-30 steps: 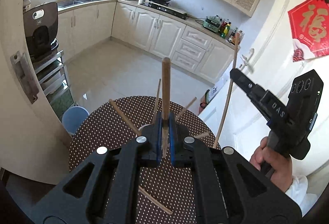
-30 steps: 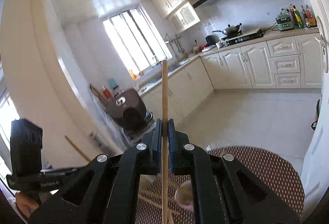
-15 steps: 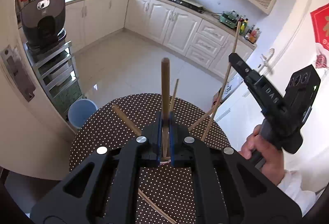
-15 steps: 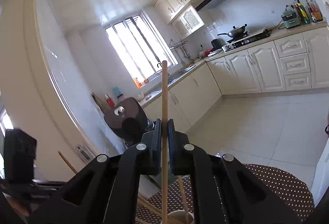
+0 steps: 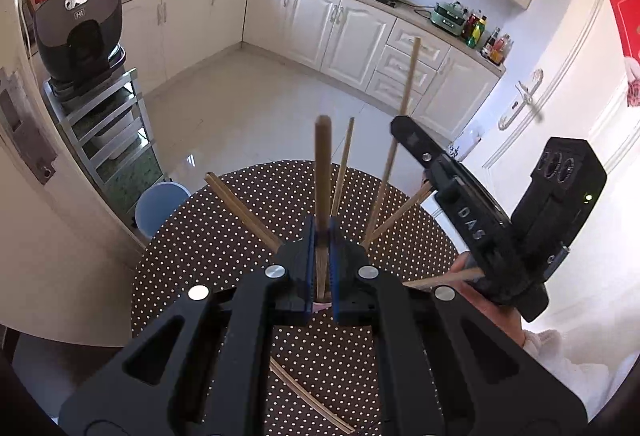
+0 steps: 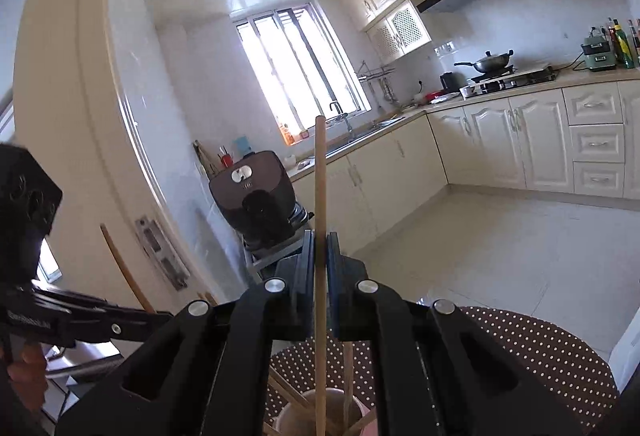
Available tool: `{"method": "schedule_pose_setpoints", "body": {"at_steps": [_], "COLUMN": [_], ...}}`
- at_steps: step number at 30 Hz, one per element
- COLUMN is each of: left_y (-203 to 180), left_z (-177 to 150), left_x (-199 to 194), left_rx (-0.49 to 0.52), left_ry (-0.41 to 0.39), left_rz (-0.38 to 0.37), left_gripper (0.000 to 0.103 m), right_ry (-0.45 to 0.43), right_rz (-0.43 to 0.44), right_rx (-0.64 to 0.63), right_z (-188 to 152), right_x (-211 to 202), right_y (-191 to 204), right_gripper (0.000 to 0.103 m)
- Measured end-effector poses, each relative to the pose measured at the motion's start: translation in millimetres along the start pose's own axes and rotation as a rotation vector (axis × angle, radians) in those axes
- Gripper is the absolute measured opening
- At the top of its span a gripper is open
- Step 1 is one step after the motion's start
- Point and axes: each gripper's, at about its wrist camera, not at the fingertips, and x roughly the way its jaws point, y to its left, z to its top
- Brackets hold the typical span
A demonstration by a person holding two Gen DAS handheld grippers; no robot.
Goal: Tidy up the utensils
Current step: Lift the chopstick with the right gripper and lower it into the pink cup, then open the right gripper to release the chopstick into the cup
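Note:
My left gripper (image 5: 320, 236) is shut on a dark wooden chopstick (image 5: 322, 171) that stands upright over the round table. My right gripper (image 6: 320, 256) is shut on a light wooden chopstick (image 6: 320, 195); its lower end reaches into a pale cup (image 6: 296, 412) holding several other chopsticks. In the left wrist view the right gripper (image 5: 408, 133) comes in from the right with its chopstick (image 5: 404, 107) slanting down toward the cup, which is hidden behind my left jaws. Several chopsticks (image 5: 240, 205) fan out from there.
The round table has a brown cloth with white dots (image 5: 192, 236). A loose chopstick (image 5: 308, 396) lies on it near me. A blue stool (image 5: 158, 201) and a metal rack with a dark appliance (image 5: 80, 31) stand at the left. A white door (image 5: 560, 83) is at the right.
The right gripper has moved down and inward, lowering its chopstick into the cup. My left gripper has come lower over the cup, chopstick still held.

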Motion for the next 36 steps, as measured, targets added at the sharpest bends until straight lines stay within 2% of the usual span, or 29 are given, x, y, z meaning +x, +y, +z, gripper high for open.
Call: {"method": "schedule_pose_setpoints", "body": {"at_steps": [6, 11, 22, 23, 25, 26, 27, 33, 36], "left_y": [-3, -3, -9, -10, -10, -10, -11, -10, -8], "left_z": [-4, -4, -11, -12, -14, -14, -15, -18, -20], "left_x": [3, 5, 8, 7, 6, 4, 1, -14, -23], "left_rx": [0.003, -0.019, 0.0, 0.003, 0.004, 0.004, 0.007, 0.006, 0.004], "left_ry": [0.007, 0.021, 0.062, 0.065, 0.063, 0.058, 0.046, 0.023, 0.007], "left_rz": [-0.007, -0.014, -0.019, -0.019, -0.014, -0.012, -0.011, -0.017, -0.024], "left_gripper": [0.007, 0.007, 0.009, 0.013, 0.03, 0.045, 0.047, 0.047, 0.05], "right_ry": [0.011, 0.067, 0.142, 0.147, 0.154, 0.158, 0.158, 0.15, 0.147], "right_rz": [0.011, 0.025, 0.016, 0.02, 0.016, 0.012, 0.007, -0.018, -0.043], "right_rx": [-0.026, -0.052, -0.068, -0.068, -0.075, -0.08, -0.078, -0.08, -0.086], "right_z": [-4, -3, 0, 1, 2, 2, 2, 7, 11], "right_x": [1, -1, -12, -15, -17, -19, -21, -39, -50], "right_y": [-3, 0, 8, 10, 13, 16, 17, 29, 40], "right_gripper": [0.005, 0.005, 0.008, 0.008, 0.008, 0.008, 0.008, 0.01, 0.014]}}
